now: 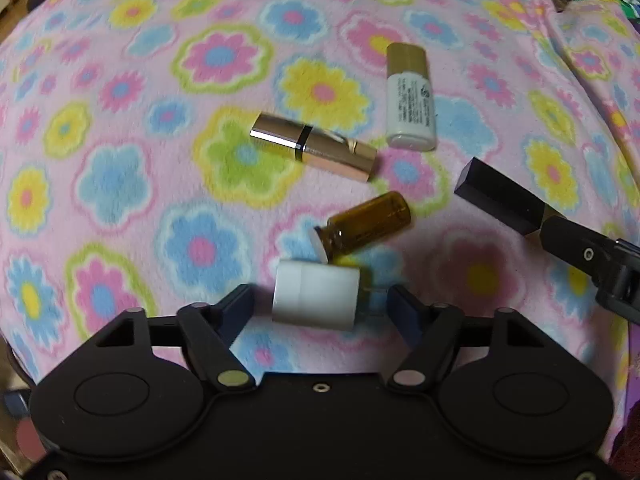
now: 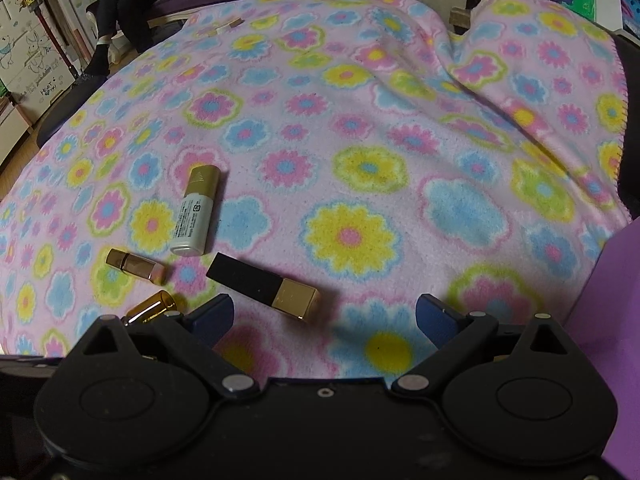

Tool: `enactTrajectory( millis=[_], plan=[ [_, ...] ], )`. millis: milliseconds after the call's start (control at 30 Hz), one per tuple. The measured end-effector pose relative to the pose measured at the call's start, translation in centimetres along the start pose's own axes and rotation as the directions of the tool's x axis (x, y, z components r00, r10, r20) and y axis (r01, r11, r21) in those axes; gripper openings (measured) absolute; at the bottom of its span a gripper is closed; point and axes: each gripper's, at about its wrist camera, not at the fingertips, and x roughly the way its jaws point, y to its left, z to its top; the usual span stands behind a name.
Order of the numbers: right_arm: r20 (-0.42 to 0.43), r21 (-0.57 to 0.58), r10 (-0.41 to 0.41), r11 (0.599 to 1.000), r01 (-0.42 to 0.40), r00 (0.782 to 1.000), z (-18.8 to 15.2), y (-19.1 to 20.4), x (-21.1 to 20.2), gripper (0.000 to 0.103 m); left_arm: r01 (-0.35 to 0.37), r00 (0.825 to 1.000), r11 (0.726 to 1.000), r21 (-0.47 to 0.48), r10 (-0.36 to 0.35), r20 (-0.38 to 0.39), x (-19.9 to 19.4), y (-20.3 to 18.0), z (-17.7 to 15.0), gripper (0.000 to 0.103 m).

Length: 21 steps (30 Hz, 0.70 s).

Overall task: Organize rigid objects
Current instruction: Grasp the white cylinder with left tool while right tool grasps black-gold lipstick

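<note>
Several small cosmetics lie on a pink flowered blanket (image 1: 120, 80). A white cylinder (image 1: 316, 300) sits between the fingers of my left gripper (image 1: 322, 306), with a gap on each side; the pads do not touch it. Just beyond it lies an amber glass vial (image 1: 366, 224), then a rose-gold lipstick (image 1: 312, 150) and a white tube with a gold cap (image 1: 410, 100). A black lipstick with a gold end (image 2: 264, 286) lies just ahead of my right gripper (image 2: 326, 316), which is open and holds nothing. One right finger (image 1: 568, 236) is at that lipstick's gold end.
The blanket (image 2: 400, 140) rises in folds at the back right. A purple surface (image 2: 616, 320) borders it on the right. A seated person's legs (image 2: 120, 0) show at the far left, and small items (image 2: 228, 26) lie at the blanket's far edge.
</note>
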Motion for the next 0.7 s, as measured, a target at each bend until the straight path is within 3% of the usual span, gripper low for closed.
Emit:
enactTrajectory(
  millis=[67, 267, 533, 633, 700],
  plan=[
    [-0.002, 0.001, -0.001, 1.000, 0.001, 1.000, 0.0, 0.3, -0.1, 0.098, 0.010, 1.000, 1.000, 0.004, -0.011, 0.012, -0.5, 0.4, -0.1, 0.053],
    [-0.010, 0.006, -0.003, 1.000, 0.003, 1.000, -0.1, 2.6, 0.0, 0.099, 0.013, 1.000, 0.999, -0.051, -0.013, 0.006, -0.9, 3.6, -1.4, 0.053],
    [-0.080, 0.091, -0.087, 0.991, 0.094, 0.993, 0.8, 5.9, 4.1, 0.097, -0.016, 1.000, 0.996, -0.091, 0.017, 0.006, -2.1, 8.0, -4.0, 0.053],
    [-0.074, 0.121, -0.161, 0.978, 0.169, 0.984, 0.9, 6.2, 5.1, 0.086, -0.006, 1.000, 0.995, -0.102, 0.007, 0.008, -2.5, 9.1, -4.8, 0.053],
    [-0.062, 0.114, -0.171, 0.977, 0.178, 0.983, 0.8, 6.2, 5.1, 0.084, -0.007, 1.000, 0.994, -0.106, 0.008, 0.007, -2.7, 9.7, -5.5, 0.053]
  ],
)
